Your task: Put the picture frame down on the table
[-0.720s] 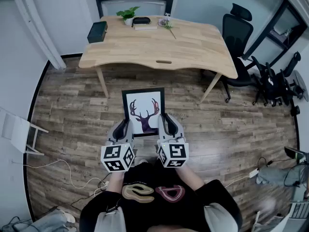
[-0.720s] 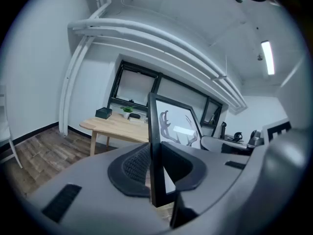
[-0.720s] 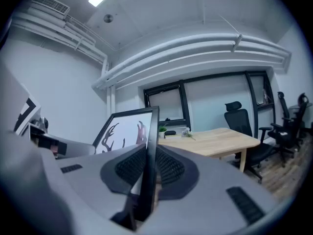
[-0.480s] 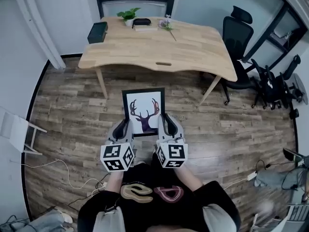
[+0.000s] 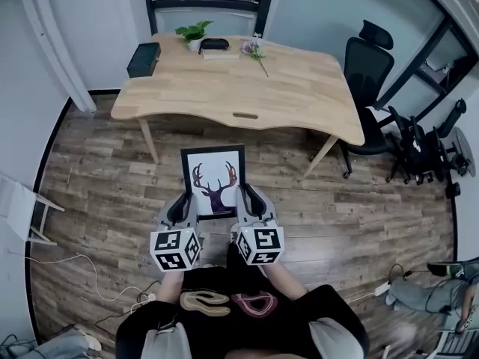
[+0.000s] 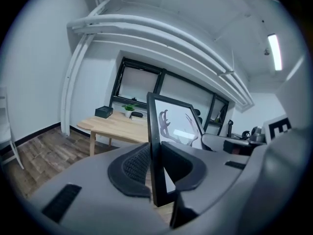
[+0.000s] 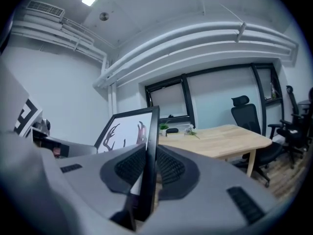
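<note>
A black picture frame [image 5: 212, 181] with a deer-antler print is held over the wooden floor, short of the light wooden table [image 5: 299, 88]. My left gripper [image 5: 185, 208] is shut on the frame's left edge. My right gripper [image 5: 248, 203] is shut on its right edge. In the left gripper view the frame [image 6: 173, 126] stands edge-on between the ridged pads [image 6: 136, 165]. In the right gripper view the frame [image 7: 132, 131] is likewise clamped between the pads [image 7: 168, 169], with the table [image 7: 222, 136] ahead.
On the table's far side stand a dark box [image 5: 143, 58], a potted plant [image 5: 193, 33], a black case on a book [image 5: 215, 45] and a flower sprig [image 5: 254, 51]. Black office chairs [image 5: 368, 58] stand to the right. A white folding chair [image 5: 22, 208] and cables [image 5: 82, 275] are on the left.
The person has stepped toward the table, carrying the frame forward. Both grippers keep their hold on its edges.
</note>
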Tool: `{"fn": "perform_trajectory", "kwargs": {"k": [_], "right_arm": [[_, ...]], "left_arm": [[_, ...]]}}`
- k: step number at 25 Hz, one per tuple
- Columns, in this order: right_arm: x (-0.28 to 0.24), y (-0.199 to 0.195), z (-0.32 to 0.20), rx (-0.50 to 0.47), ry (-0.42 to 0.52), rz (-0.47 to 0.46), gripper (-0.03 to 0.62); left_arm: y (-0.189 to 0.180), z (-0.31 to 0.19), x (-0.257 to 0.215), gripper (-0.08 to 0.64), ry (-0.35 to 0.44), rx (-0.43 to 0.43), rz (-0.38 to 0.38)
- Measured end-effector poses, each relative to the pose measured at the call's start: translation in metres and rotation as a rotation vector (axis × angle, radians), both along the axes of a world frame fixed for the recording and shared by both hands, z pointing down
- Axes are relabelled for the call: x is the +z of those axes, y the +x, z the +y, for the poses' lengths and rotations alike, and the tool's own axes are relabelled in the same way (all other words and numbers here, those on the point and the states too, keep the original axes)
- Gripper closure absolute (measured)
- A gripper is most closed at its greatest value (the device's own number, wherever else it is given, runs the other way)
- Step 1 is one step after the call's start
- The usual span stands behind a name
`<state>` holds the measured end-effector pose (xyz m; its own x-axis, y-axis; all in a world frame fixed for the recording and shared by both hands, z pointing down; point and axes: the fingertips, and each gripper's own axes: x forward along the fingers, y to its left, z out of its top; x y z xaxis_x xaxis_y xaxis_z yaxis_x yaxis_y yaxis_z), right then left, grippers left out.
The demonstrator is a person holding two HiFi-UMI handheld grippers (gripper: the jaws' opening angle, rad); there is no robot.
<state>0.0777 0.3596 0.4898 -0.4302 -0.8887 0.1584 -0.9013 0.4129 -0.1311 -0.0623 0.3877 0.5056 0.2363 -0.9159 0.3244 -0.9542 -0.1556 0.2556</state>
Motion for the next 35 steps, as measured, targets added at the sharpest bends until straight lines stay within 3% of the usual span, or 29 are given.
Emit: {"fn": "perform_trajectory", "kwargs": {"k": [3,20,35], "right_arm": [[0.000,0.013,-0.030,0.013,-0.020,-0.006,0.517],[-0.010,0.041,-0.169,-0.046,-0.005,-0.004,0.518],[-0.011,0.066,-0.230,-0.131,0.006,0.012,0.517]], "left_arm": [[0.013,-0.029,-0.004,0.480,0.005,0.007,-0.029],[0.043,-0.159,-0.011,0.480,-0.019,-0.049,0.009],[0.072,-0.210,-0.006,0.479,-0.021,-0.122,0.037]]}}
